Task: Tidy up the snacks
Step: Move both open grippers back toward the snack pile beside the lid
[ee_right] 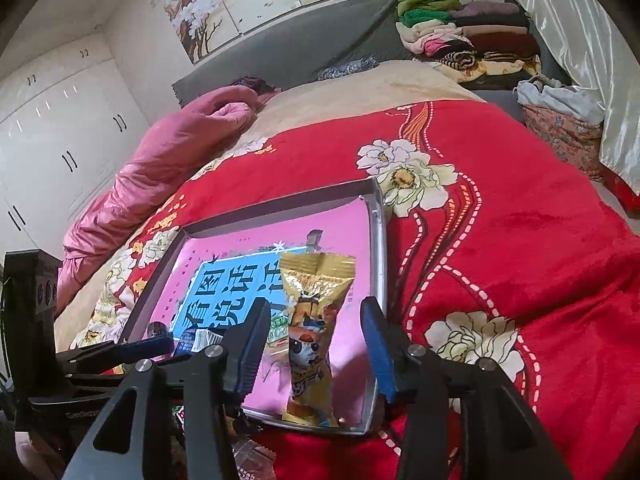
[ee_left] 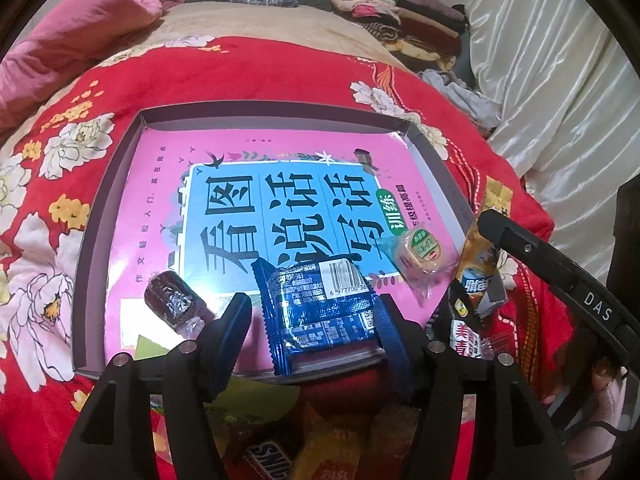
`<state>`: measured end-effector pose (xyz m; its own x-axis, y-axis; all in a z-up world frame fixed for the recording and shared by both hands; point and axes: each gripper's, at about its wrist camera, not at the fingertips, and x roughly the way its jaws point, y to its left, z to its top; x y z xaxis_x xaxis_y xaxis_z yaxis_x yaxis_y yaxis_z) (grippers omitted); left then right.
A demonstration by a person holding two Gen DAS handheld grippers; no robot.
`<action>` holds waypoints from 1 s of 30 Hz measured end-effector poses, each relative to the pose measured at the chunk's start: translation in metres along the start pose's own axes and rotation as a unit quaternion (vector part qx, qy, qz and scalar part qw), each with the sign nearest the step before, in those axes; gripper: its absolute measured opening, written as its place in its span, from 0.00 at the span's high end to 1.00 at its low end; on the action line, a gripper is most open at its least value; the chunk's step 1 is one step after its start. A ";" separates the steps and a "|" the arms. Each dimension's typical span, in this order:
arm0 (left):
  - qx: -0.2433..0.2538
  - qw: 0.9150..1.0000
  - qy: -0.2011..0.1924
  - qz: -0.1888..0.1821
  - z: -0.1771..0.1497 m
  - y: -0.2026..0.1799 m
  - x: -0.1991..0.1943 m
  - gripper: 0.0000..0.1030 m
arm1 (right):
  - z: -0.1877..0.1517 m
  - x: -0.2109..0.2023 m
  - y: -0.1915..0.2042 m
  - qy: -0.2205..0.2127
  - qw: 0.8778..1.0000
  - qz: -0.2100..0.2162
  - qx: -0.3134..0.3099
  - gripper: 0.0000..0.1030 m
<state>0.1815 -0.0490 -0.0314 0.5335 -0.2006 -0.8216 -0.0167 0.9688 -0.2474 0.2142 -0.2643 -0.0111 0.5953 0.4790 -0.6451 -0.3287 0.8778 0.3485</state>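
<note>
A grey tray [ee_left: 86, 280] lined with a pink book lies on the bed. My left gripper [ee_left: 314, 332] is open around a blue snack packet [ee_left: 320, 308] lying flat on the book; a strip of book shows beside the left pad. A dark brown wrapped sweet [ee_left: 172, 300] and a round green-labelled pastry [ee_left: 420, 254] also rest in the tray. My right gripper [ee_right: 316, 344] is open around a gold snack packet [ee_right: 312, 340] at the tray's near right corner [ee_right: 372, 412], with gaps on both sides.
A black and red packet [ee_left: 464, 332] sits by the tray's right edge. A Snickers bar [ee_left: 268, 460] and yellow packets [ee_left: 328, 440] lie below the left gripper. Red floral blanket [ee_right: 500, 200], pink quilt [ee_right: 180, 148], folded clothes [ee_right: 472, 40] and a curtain [ee_left: 560, 60] surround them.
</note>
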 end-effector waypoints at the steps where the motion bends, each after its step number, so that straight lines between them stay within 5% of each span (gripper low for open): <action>1: 0.000 1.000 -0.001 0.000 0.000 0.000 -0.001 0.36 | 0.000 -0.001 0.000 -0.002 1.000 -0.001 0.001 0.54; 16: -0.012 0.999 -0.042 0.000 0.006 0.008 -0.038 0.26 | 0.009 -0.039 0.012 -0.086 0.996 0.015 -0.025 0.36; 30: -0.033 0.997 -0.061 0.017 -0.001 0.037 -0.067 0.25 | 0.006 -0.044 0.028 -0.086 0.994 0.020 -0.057 0.35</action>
<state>0.1436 0.0004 0.0141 0.6306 -0.1457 -0.7623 -0.0889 0.9622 -0.2574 0.1828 -0.2613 0.0310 0.6926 0.5164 -0.5036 -0.4301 0.8562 0.2863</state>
